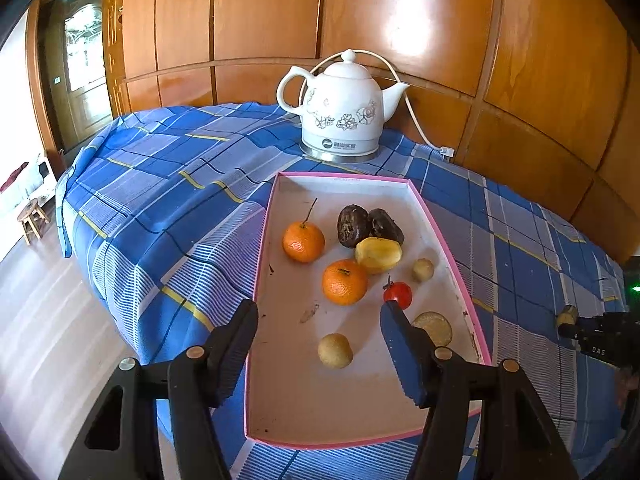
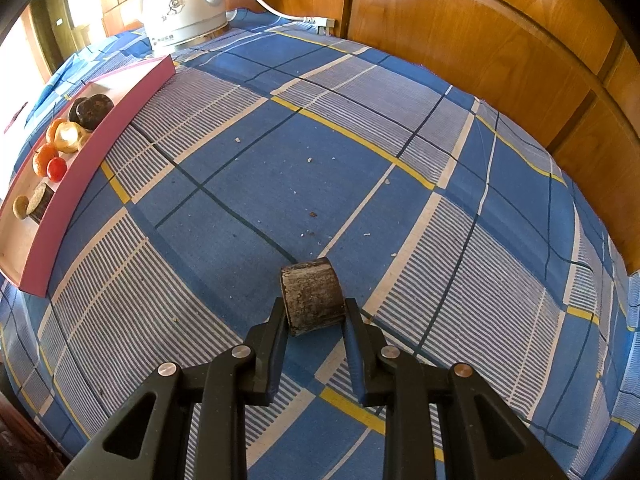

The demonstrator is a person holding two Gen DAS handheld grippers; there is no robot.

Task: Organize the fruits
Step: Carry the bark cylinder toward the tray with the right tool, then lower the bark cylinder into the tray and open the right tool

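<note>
A pink-rimmed tray (image 1: 456, 272) lies on the blue checked cloth and holds two oranges (image 1: 304, 241), two dark wrinkled fruits (image 1: 352, 225), a yellow fruit (image 1: 378, 255), a small red tomato (image 1: 398, 294), small tan round fruits (image 1: 335, 350) and a cut brown piece (image 1: 434, 327). My left gripper (image 1: 318, 312) is open above the tray's near half, holding nothing. My right gripper (image 2: 314, 310) is shut on a dark brown cut piece of fruit (image 2: 312, 300), low over the cloth to the right of the tray (image 2: 72, 184).
A white ceramic electric kettle (image 1: 344, 108) with its cord (image 1: 416, 120) stands behind the tray near the wooden wall panels (image 1: 440, 20). The table's left edge drops to the floor (image 1: 48, 320). Small crumbs (image 2: 310, 214) dot the cloth.
</note>
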